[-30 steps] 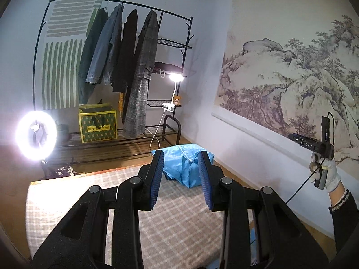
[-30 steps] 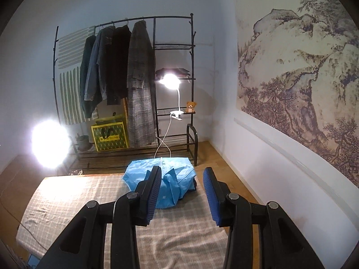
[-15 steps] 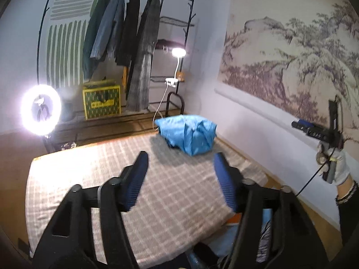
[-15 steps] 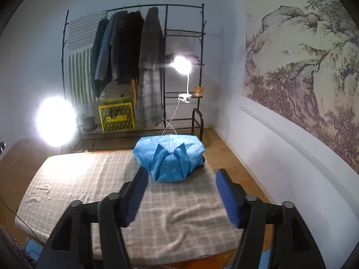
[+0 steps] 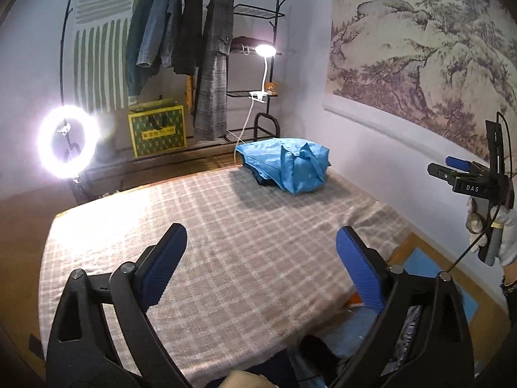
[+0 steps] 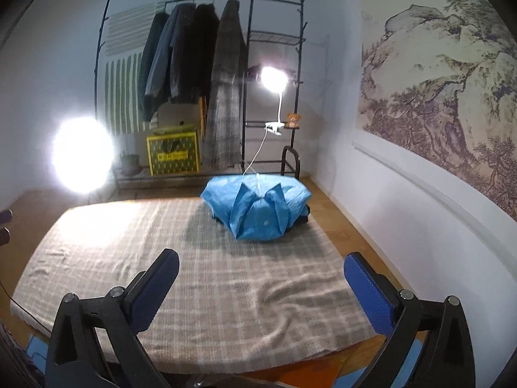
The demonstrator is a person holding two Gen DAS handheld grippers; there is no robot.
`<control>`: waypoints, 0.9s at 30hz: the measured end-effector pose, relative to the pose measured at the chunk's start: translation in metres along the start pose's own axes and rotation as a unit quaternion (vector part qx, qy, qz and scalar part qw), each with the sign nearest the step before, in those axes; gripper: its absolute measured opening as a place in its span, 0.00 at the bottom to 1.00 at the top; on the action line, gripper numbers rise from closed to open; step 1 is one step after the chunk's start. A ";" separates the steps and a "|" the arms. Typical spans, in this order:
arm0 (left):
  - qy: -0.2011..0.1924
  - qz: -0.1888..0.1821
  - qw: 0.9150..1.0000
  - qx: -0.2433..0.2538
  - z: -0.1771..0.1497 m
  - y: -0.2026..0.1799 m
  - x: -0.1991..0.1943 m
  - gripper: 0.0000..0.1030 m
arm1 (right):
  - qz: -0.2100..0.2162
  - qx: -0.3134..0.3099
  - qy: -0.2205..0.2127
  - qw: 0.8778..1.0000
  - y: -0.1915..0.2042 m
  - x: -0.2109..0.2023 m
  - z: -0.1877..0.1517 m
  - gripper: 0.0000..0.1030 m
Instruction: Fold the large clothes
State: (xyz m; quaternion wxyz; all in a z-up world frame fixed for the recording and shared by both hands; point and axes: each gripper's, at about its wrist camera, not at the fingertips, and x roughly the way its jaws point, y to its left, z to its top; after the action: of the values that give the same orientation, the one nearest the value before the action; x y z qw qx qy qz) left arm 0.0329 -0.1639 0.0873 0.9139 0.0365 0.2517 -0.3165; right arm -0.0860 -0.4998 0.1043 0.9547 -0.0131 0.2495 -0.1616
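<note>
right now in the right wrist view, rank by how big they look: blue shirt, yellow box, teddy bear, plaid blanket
1. plaid blanket
2. blue shirt
3. yellow box, though it sits farther back, so its true size against the shirt is unsure
4. teddy bear

Both views look forward along their own fingers, tilted down over the near edge of the checked table cover [image 5: 252, 226] toward the far wall — the left wrist camera from the left, the right nearer the mural wall. They share the blue folded garment [image 6: 258, 210] at centre, the clothes rack [image 5: 181, 32] above and the ring light [image 6: 82, 155] at left.
</note>
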 end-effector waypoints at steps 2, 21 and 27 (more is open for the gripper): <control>-0.003 0.012 1.000 0.008 -0.008 -0.003 0.005 0.99 | -0.002 0.003 0.001 1.000 0.004 0.006 -0.008 1.00; 0.020 0.052 0.998 -0.032 -0.033 0.011 0.055 1.00 | 0.000 0.029 0.032 0.999 0.034 0.074 -0.066 1.00; 0.028 0.059 0.997 -0.032 -0.036 0.014 0.064 1.00 | -0.008 0.041 0.031 0.999 0.036 0.089 -0.075 1.00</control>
State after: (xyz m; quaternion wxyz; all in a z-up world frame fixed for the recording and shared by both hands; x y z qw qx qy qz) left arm 0.0687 -0.1800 0.0237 0.9241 0.0311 0.2849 -0.2528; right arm -0.0381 -0.4890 -0.0070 0.9449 0.0294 0.2721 -0.1797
